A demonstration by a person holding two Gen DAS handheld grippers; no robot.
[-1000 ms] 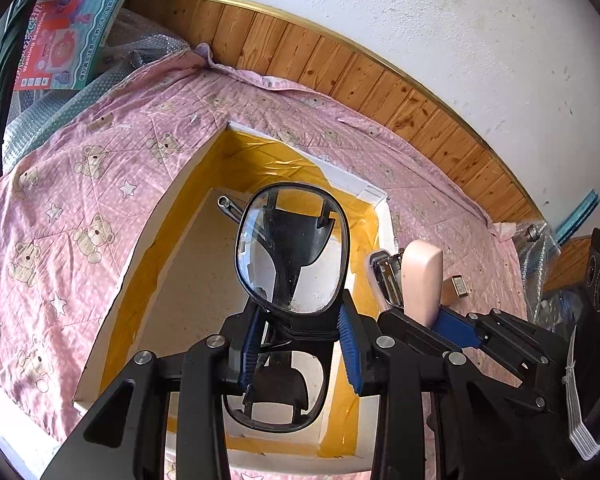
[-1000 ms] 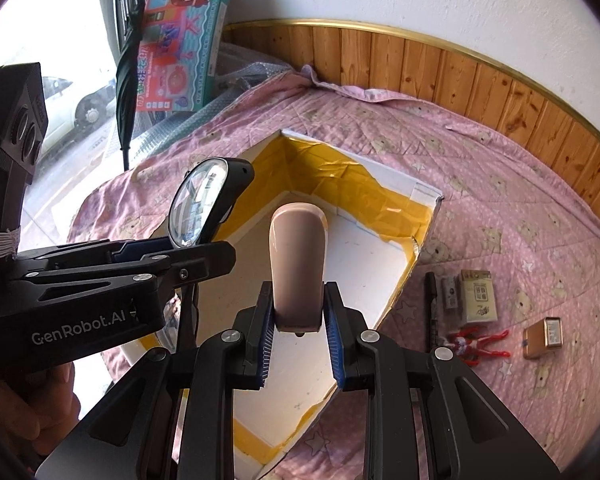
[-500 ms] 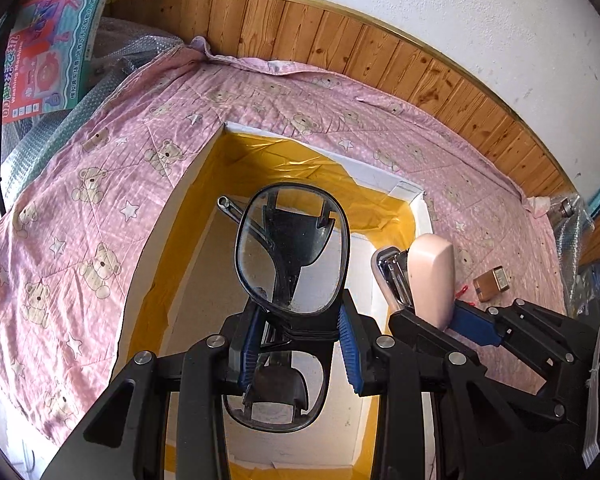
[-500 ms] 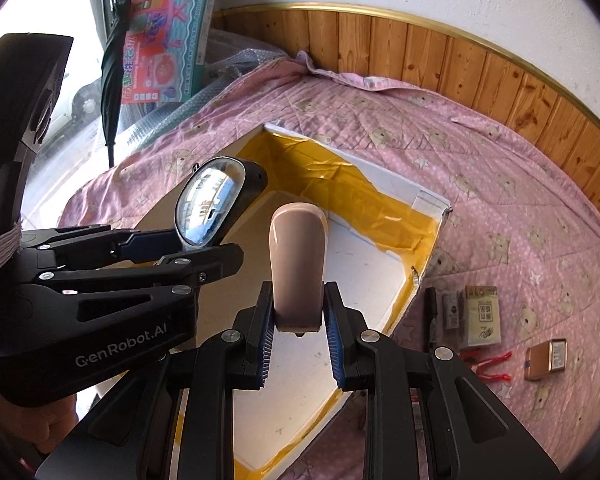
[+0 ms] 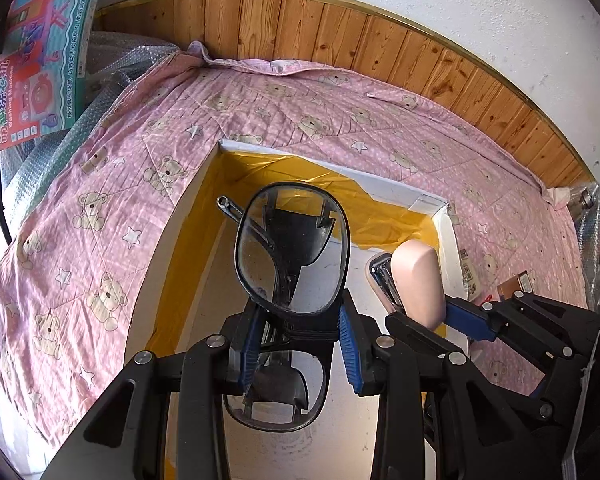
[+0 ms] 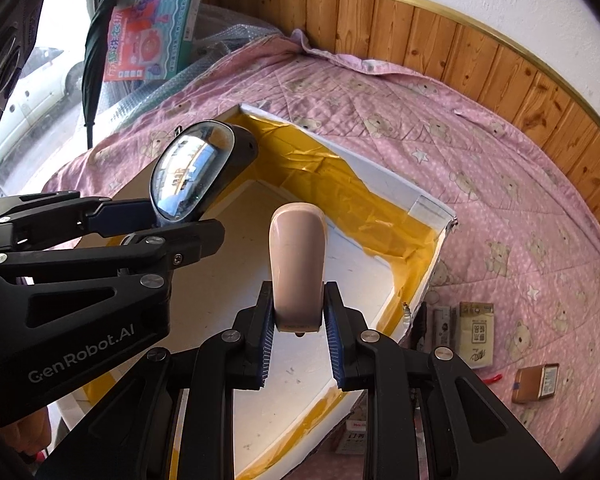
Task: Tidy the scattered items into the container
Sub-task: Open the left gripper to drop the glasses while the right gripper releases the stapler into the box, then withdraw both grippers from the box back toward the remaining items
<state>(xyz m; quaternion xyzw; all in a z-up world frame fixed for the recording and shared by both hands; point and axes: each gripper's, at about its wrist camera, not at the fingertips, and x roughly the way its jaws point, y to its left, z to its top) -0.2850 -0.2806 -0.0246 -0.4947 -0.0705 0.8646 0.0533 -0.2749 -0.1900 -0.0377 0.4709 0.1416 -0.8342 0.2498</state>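
Box (image 6: 428,210), yellow-taped, sits under both grippers: left gripper (image 5: 296,344) jaws clamp glasses (image 5: 292,256), right gripper (image 6: 298,340) jaws clamp pink stapler (image 6: 297,264); "GenRobot.AI" printed on left.

Bright daylight, seemingly window-lit; sharp centre, edges fisheye-warped.

Both grippers are matte black plastic: angular arms with triangular cut-outs, joined by round silver screw heads. The left gripper (image 5: 296,344) carries ribbed blue pads (image 5: 247,350) on the inner faces of its jaws; the right gripper (image 6: 298,330) has the same blue ribbing (image 6: 266,336). At the lower left of the right wrist frame, the left gripper's body bears grey "GenRobot.AI" lettering (image 6: 81,354), and white ribbed cabling runs down the lower right edge of the left wrist frame
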